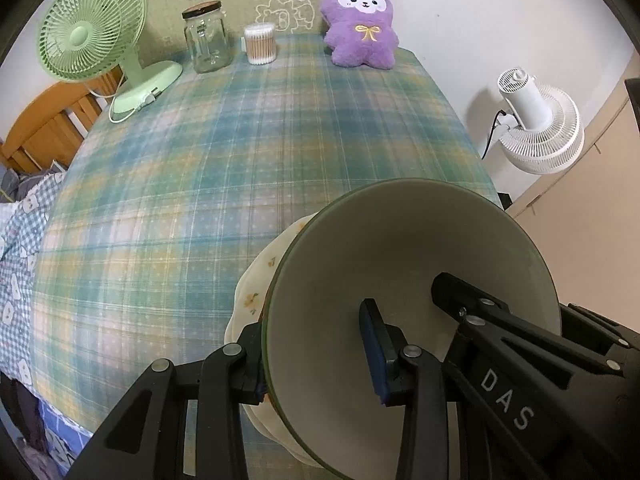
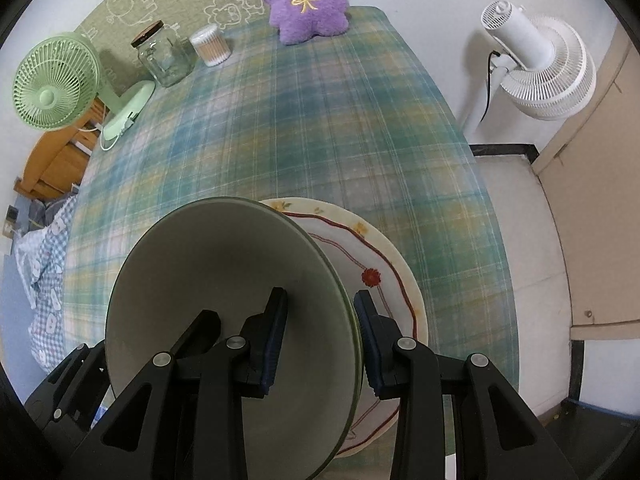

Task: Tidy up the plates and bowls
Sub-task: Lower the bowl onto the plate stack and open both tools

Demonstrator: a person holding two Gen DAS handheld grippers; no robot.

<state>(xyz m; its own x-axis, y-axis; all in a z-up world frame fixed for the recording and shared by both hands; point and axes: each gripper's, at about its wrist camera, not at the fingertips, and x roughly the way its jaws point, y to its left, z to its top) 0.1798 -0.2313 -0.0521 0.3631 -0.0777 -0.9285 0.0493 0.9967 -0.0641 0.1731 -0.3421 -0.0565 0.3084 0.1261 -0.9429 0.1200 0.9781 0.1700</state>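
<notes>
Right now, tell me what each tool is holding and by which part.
Both hold the same green bowl by its rim: the left tool on one side, the right tool on the opposite side, each with one finger inside and one outside.

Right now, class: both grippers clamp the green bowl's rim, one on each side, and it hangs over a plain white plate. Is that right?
Not quite. The plate is not plain: the right wrist view shows a red wavy line and flowers on it. The rest holds: both grippers clamp the bowl by its rim.

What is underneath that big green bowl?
Under the bowl lies a cream plate with a wavy red line and small flowers, on the plaid tablecloth. The bowl covers most of the plate, so its middle cannot be seen.
</notes>
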